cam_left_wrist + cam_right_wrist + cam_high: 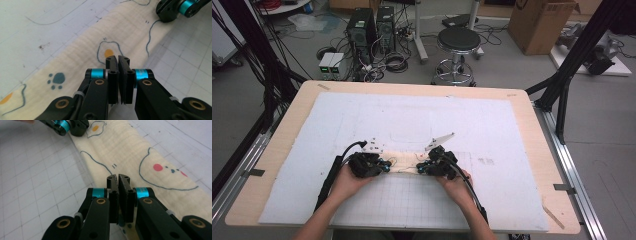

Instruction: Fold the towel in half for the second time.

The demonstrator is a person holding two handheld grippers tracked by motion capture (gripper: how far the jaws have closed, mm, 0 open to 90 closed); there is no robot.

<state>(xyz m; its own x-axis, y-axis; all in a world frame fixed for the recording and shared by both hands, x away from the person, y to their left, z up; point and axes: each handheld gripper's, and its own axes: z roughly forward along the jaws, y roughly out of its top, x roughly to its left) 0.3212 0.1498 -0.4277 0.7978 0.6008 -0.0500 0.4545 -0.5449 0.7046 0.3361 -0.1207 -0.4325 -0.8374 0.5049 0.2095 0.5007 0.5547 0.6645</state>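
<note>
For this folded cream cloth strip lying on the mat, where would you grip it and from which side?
Grip the cream cloth strip at its two short ends, probably coming from above along the near long edge. It lies flat as a long narrow band across the white mat, so end grips should keep it taut. The left gripper and right gripper sit there, jaws together.

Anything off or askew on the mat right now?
Nothing serious. The cream printed cloth lies folded into a narrow strip between the left gripper and right gripper, both shut. The white mat carries small dark stains and pen marks; nothing spilled or torn.
</note>
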